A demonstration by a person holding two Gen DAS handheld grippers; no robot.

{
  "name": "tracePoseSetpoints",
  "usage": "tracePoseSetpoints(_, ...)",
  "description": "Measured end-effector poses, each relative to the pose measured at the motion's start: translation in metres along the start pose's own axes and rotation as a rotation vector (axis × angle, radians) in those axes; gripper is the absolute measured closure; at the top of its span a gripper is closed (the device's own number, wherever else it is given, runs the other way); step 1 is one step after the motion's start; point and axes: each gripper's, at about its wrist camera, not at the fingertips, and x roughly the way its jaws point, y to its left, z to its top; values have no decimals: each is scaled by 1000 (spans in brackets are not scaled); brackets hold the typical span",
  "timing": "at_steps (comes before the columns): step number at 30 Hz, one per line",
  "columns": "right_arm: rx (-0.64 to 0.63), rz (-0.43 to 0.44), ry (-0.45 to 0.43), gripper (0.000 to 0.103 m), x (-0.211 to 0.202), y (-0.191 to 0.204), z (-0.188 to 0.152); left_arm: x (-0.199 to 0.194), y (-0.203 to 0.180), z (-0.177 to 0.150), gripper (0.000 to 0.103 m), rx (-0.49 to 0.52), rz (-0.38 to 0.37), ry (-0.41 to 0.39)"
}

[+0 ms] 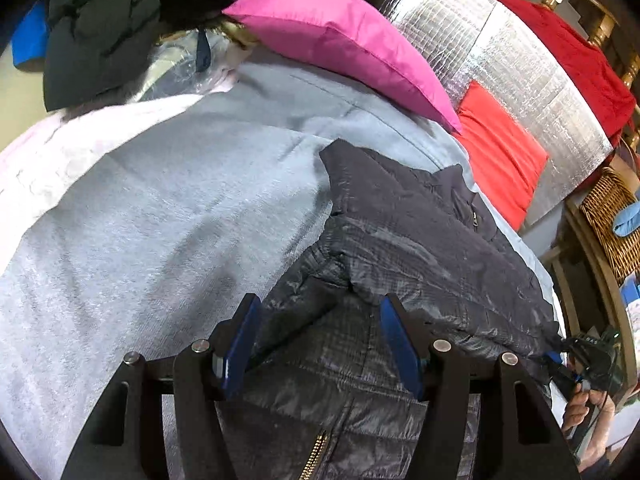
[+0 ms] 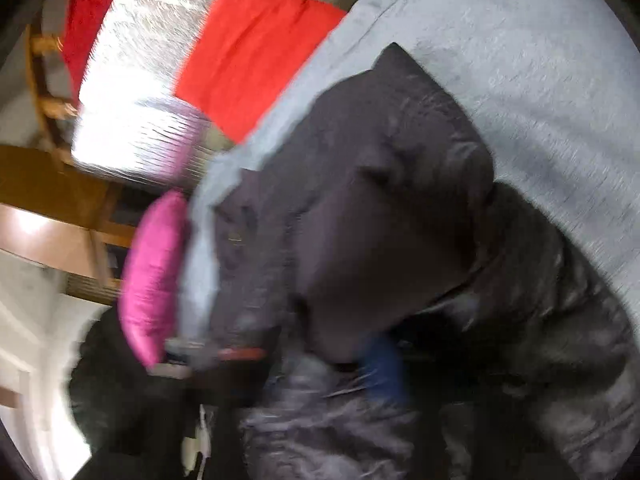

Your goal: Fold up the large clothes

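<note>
The dark quilted puffer jacket with a gold zip (image 1: 400, 248) lies on the pale grey fleece blanket (image 1: 160, 208) that covers the work surface, its hood end pointing toward the long pink cushion (image 1: 344, 40) and the red cushion (image 1: 500, 152) against the silver foil panel (image 1: 520, 60). The left gripper (image 1: 320, 336) hovers over the jacket's folded-in sleeve with its blue pads (image 1: 240, 344) standing half apart, nothing pinched between them. The right wrist view is badly smeared; the right gripper (image 2: 344, 364) appears drawn nearly closed, with dark jacket fabric bunched around its blue pad (image 2: 384, 364), so it probably holds a fold near the hem, though the blur leaves that uncertain.

To do this step well, the left gripper should bite the sleeve's doubled edge rather than one slippery shell layer, and close fully before lifting. Both hands ought to move together and low, keeping the padded cloth taut between them so trapped air does not spring the fold open, then lay it square across the body, clear of the zip
</note>
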Motion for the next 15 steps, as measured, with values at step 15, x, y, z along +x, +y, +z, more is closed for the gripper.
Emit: tracePoseSetpoints(15, -252, -105, -82, 86, -12, 15, -18, 52, -44, 31, 40, 117, 77, 45)
